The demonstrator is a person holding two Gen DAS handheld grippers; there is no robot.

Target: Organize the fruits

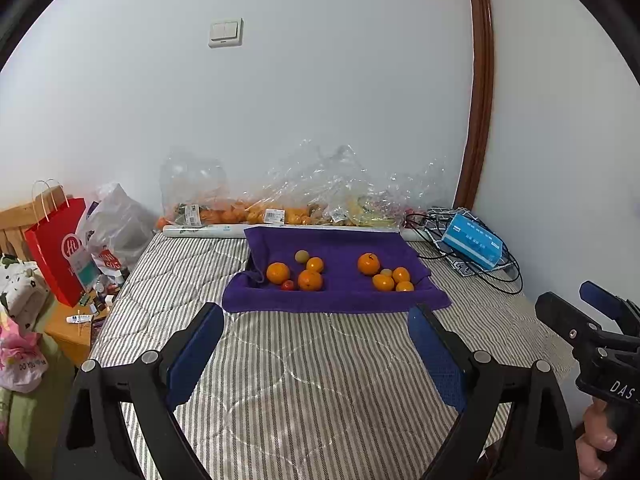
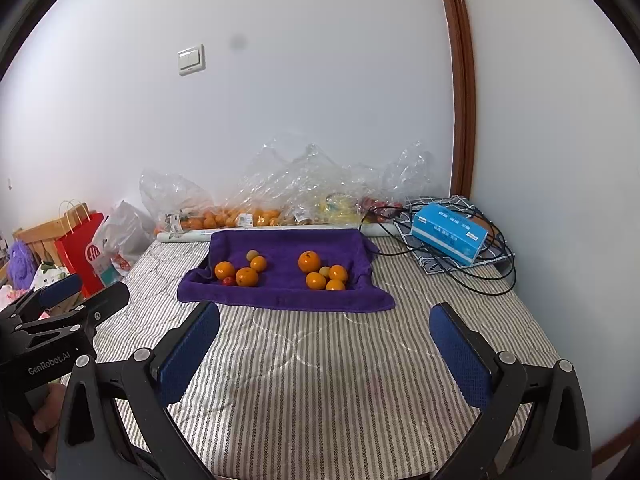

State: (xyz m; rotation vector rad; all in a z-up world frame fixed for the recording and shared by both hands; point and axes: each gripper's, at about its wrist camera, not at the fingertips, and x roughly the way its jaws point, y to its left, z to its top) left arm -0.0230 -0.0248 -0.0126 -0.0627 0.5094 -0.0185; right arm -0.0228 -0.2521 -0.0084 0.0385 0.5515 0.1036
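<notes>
Holding both grippers back over the striped mattress (image 1: 304,380), I look across at the purple towel (image 1: 336,248), well ahead of me near the wall. My left gripper (image 1: 316,344) has its jaws spread wide with nothing between them, and my right gripper (image 2: 324,344) stands just as wide and just as empty. Neither touches any fruit.

Going left to right across the towel: the left cluster (image 1: 298,272) has three oranges, a small pale greenish fruit behind them and a little red one in front. A bare strip of towel follows. Then comes the right cluster (image 1: 386,274), one big orange with several smaller ones and a pale fruit tucked among them.

So I judge the sorting half shaped at best. Two groups exist, but both mix kinds and sizes, and I am carrying nothing.

Around it: a red paper bag (image 1: 60,248) and a grey plastic bag (image 1: 120,224) sit off the left edge, crinkled clear bags of more fruit (image 1: 280,200) line the wall, and a blue box (image 1: 474,242) lies on tangled black cables (image 1: 500,276) at right. The towel's raised left fold (image 1: 250,272) may hinder a low reach there.
</notes>
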